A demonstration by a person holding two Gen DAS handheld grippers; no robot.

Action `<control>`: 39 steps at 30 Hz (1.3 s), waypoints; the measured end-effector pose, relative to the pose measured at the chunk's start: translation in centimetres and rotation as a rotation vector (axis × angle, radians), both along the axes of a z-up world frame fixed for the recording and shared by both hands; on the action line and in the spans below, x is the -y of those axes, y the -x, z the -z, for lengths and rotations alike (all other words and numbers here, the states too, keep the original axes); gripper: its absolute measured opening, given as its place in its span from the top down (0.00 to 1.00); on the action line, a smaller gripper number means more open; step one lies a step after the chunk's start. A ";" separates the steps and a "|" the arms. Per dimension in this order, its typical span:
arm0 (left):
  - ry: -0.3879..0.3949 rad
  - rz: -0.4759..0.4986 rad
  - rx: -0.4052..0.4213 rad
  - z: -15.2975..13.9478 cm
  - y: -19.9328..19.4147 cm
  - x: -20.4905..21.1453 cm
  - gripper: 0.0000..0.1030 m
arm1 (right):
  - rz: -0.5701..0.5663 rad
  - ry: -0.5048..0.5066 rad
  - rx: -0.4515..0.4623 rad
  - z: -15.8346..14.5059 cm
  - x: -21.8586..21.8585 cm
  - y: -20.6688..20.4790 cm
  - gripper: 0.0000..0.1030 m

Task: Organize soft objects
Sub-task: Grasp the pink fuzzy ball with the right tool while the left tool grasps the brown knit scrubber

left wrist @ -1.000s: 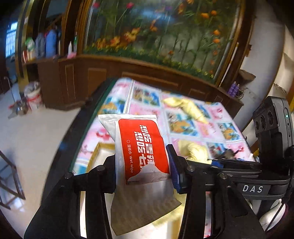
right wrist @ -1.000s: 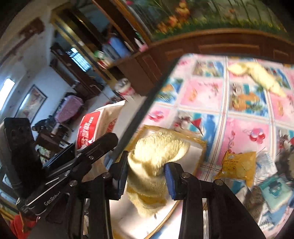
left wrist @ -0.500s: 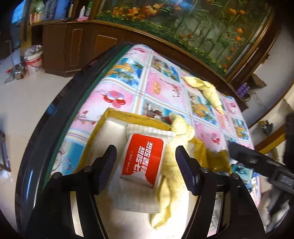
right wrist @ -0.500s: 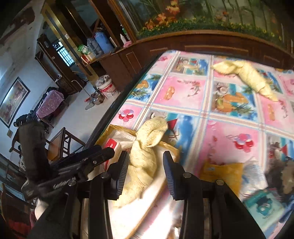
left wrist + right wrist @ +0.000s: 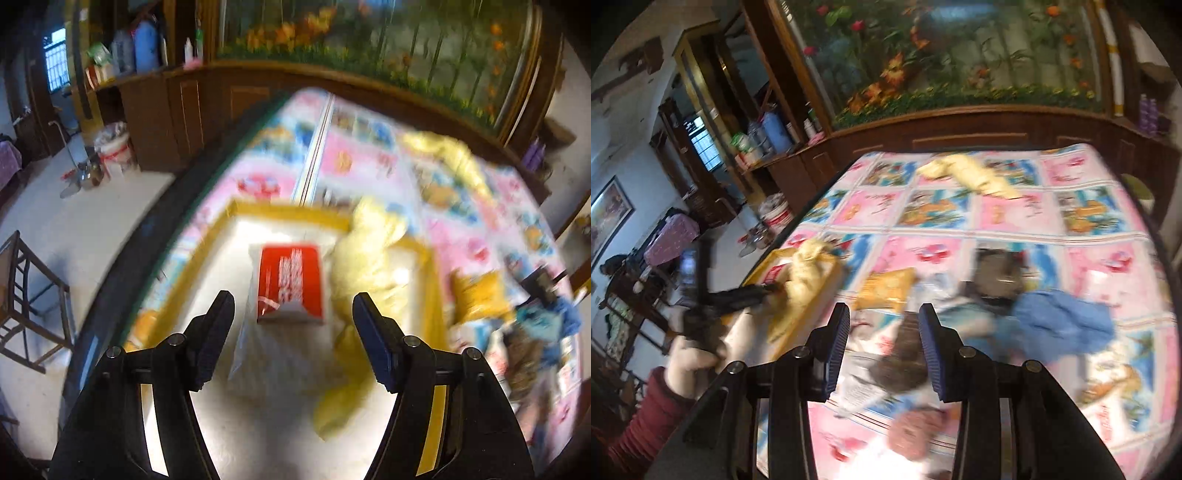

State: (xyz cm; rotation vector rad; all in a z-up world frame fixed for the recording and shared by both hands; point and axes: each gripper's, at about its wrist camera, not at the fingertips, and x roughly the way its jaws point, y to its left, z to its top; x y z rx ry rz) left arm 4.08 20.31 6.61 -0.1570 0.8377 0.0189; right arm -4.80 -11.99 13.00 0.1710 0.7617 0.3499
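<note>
A red and white wet wipe pack (image 5: 290, 284) lies in a yellow-rimmed tray (image 5: 288, 212) with a yellow towel (image 5: 369, 258) beside it on its right. My left gripper (image 5: 293, 314) is open and empty just above the pack. My right gripper (image 5: 882, 332) is open and empty over a pile of soft items: a blue cloth (image 5: 1060, 325), a yellow packet (image 5: 886, 290), a dark brown item (image 5: 905, 354). The tray (image 5: 764, 269) and the left gripper (image 5: 738, 295) show at the left of the right wrist view.
A second yellow towel (image 5: 967, 173) lies at the far side of the patterned table cover (image 5: 1015, 218). A wooden cabinet (image 5: 960, 129) stands behind the table. A chair (image 5: 29, 302) stands on the floor at the left.
The left gripper let go of the wet wipe pack in the tray and drew back. The right gripper let go of the yellow towel in the tray and moved right over the pile.
</note>
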 end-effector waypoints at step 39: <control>0.045 0.500 -0.103 3.7 1.6 22.0 0.56 | -0.082 0.022 -0.216 11.7 1.8 2.9 0.59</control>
